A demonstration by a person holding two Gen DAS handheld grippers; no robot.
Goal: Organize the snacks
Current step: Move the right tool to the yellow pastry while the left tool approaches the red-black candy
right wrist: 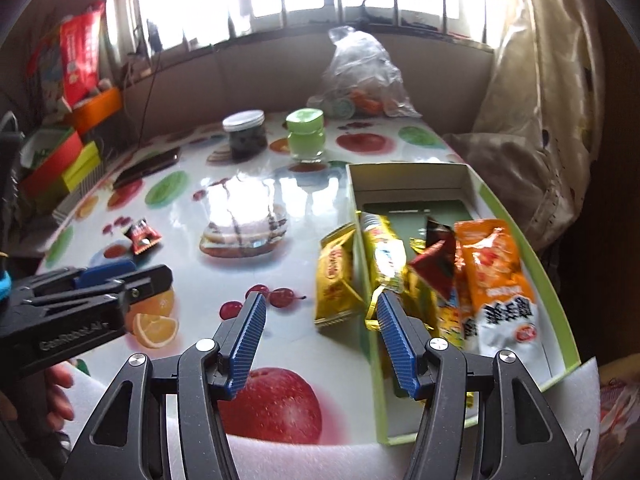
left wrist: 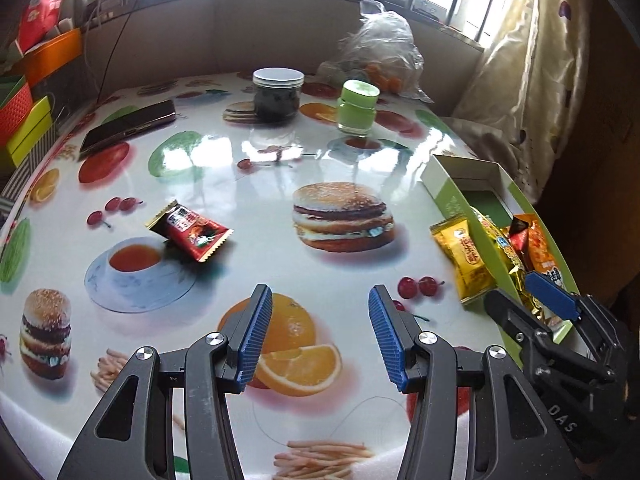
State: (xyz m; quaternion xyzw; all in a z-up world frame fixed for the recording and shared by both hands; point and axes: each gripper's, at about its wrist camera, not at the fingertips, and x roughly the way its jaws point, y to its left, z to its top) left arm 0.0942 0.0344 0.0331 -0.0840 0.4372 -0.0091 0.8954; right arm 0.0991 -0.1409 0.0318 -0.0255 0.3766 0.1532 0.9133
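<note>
Toward the top of my left view, on the fruit-printed surface (left wrist: 248, 176), I see a dark jar (left wrist: 278, 96), a green jar (left wrist: 357, 108), a phone (left wrist: 128, 128) and a plastic bag (left wrist: 380, 52). Nothing blocks the red packet (left wrist: 190, 234) at left centre; its long axis runs upper left to lower right. A yellow packet (right wrist: 334, 276) lies just beside the green box (right wrist: 560, 300), which holds more packets. Both my left gripper (left wrist: 320, 332) and right gripper (right wrist: 318, 342) tilt downward, fingers released and empty.
</note>
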